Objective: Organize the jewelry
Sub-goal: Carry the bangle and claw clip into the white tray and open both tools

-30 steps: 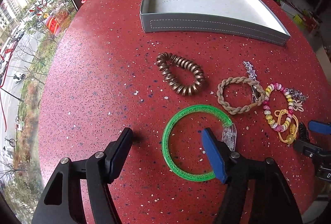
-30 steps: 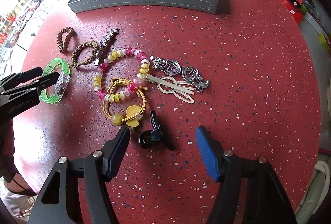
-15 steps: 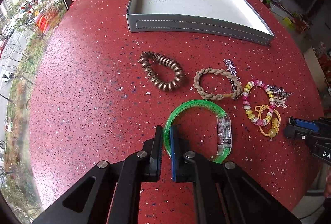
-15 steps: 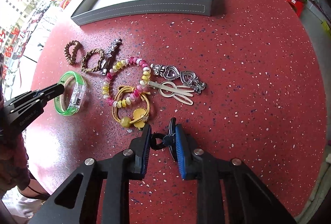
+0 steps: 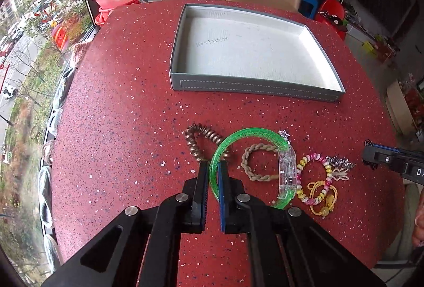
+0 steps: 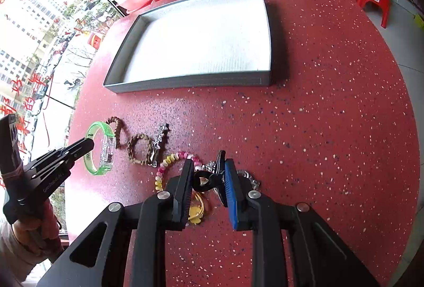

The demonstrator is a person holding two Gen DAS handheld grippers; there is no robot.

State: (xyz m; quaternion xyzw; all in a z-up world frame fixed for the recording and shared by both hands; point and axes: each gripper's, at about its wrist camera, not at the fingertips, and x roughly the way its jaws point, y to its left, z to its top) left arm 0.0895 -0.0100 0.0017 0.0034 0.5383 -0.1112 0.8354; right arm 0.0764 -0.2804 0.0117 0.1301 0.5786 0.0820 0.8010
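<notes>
**Two thin grips, one long carry to the tray**

The green bangle (image 5: 247, 133) is hanging off the worktop (image 5: 127, 112), pinched at its rim around nine o'clock by the left tongs (image 5: 212, 169), which are clenching on that narrow band alone. Its heavy clear clasp (image 5: 287, 170) is sitting at three o'clock, opposite the pinch, so I am judging that the weight could swing the ring or let it pivot and slide out of the pads. The hard, glossy plastic looks slippery.

The right tongs (image 6: 208, 175) are clamping a small black hair clip (image 6: 209, 178) lengthwise, and it is lying crooked between the pads; a twist could spring it loose. How firmly it is seated is hard to tell.

Just under both loads the remaining pieces are lying close together: the brown coil tie (image 5: 202, 142) at ten o'clock from the bangle, the braided band (image 5: 258, 162) showing inside its ring, the pink and yellow beaded bracelet (image 5: 312, 175) beyond the clasp. A drop could scatter them.

The grey tray (image 5: 254, 86) is waiting empty at twelve o'clock, well apart; its raised near wall could catch a low-hanging bangle.
</notes>
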